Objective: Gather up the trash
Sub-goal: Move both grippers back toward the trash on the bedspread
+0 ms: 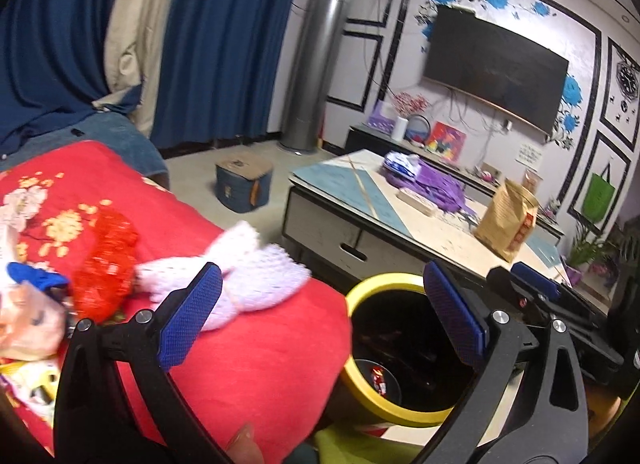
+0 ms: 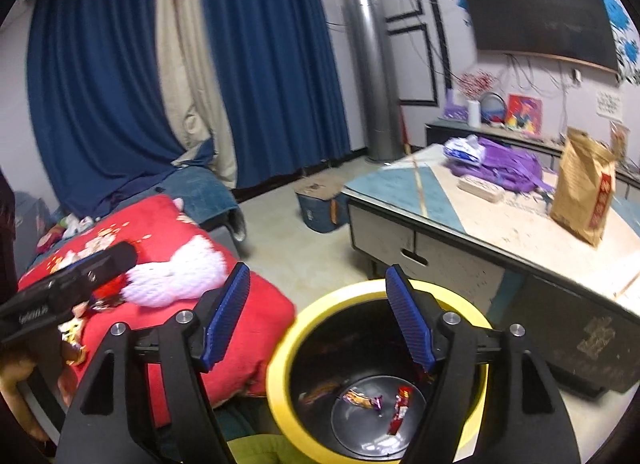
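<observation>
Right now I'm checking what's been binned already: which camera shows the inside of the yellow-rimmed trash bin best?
The right wrist view. It looks down into the yellow-rimmed trash bin, showing wrappers on its dark bottom. The left wrist view catches the bin from the side, with the left gripper partly blocking it and only one wrapper visible.

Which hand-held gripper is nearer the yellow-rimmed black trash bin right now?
Right. The right hand-held gripper hangs open directly above the yellow-rimmed black trash bin, empty. The left hand-held gripper, also open, sits off to the side, straddling the bin's rim and the red floral cushion.
</observation>
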The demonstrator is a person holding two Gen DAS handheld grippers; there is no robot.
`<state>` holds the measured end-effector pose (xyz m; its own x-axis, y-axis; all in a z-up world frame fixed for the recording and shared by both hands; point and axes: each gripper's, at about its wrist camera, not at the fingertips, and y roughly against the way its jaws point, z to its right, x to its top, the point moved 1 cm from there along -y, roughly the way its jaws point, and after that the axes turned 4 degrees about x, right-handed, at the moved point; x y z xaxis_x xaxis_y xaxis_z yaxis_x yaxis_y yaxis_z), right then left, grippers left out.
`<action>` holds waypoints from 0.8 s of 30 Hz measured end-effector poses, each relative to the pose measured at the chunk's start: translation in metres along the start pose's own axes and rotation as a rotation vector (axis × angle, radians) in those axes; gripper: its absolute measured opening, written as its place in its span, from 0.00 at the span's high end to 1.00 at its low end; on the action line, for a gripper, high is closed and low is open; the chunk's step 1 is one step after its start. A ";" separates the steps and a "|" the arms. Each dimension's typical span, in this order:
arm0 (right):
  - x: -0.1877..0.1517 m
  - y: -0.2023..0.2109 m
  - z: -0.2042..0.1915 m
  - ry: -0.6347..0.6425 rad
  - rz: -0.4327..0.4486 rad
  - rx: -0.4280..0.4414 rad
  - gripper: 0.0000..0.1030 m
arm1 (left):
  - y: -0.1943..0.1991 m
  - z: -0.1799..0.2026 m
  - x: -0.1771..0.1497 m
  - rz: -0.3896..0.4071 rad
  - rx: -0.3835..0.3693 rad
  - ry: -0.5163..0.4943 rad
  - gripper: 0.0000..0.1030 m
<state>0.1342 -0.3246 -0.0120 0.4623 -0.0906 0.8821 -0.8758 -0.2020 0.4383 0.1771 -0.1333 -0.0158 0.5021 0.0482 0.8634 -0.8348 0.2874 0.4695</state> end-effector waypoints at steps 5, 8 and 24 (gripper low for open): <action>-0.002 0.002 -0.024 0.058 -0.002 0.044 0.33 | 0.016 -0.016 0.005 0.038 0.039 0.020 0.10; -0.004 0.003 -0.040 0.092 -0.001 0.071 0.33 | 0.026 -0.026 0.006 0.062 0.061 0.035 0.10; -0.005 -0.015 -0.106 0.207 -0.027 0.160 0.26 | 0.056 -0.087 0.013 0.121 0.210 0.104 0.10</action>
<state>0.1300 -0.2180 -0.0043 0.4325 0.1148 0.8943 -0.8230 -0.3548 0.4436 0.1570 -0.0330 0.0057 0.4071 0.1708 0.8973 -0.9134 0.0688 0.4013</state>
